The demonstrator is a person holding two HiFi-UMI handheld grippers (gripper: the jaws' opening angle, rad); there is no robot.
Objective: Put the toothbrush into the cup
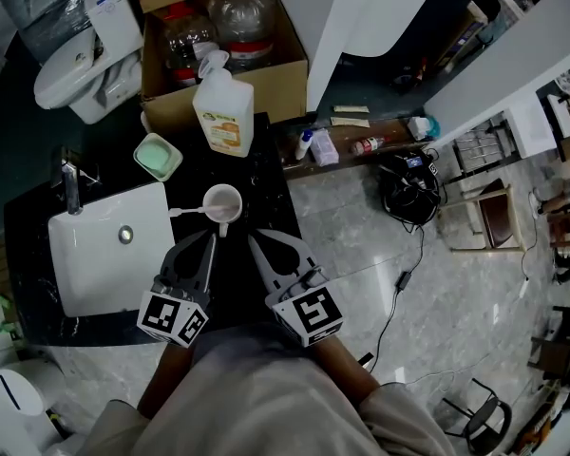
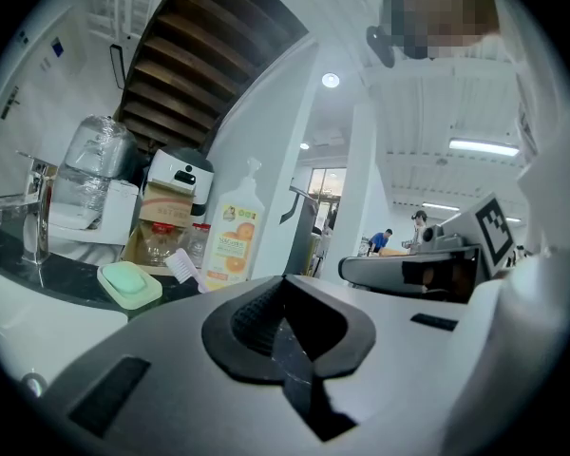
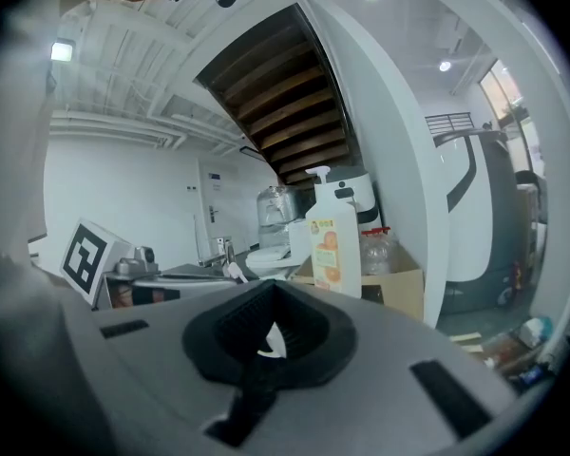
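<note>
The toothbrush (image 1: pixel 185 213) seems to lean leftward out of the cup (image 1: pixel 222 188), just ahead of left gripper (image 1: pixel 208 238) and right gripper (image 1: pixel 253 239) (both closed, empty), nearer the left.

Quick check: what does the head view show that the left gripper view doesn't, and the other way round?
Head view only: the cup and the tiled floor with its cables. Left gripper view only: the stairs' underside and the ceiling lights. Both: the toothbrush, the green soap dish, the orange-labelled bottle, the faucet and the right claw.
</note>
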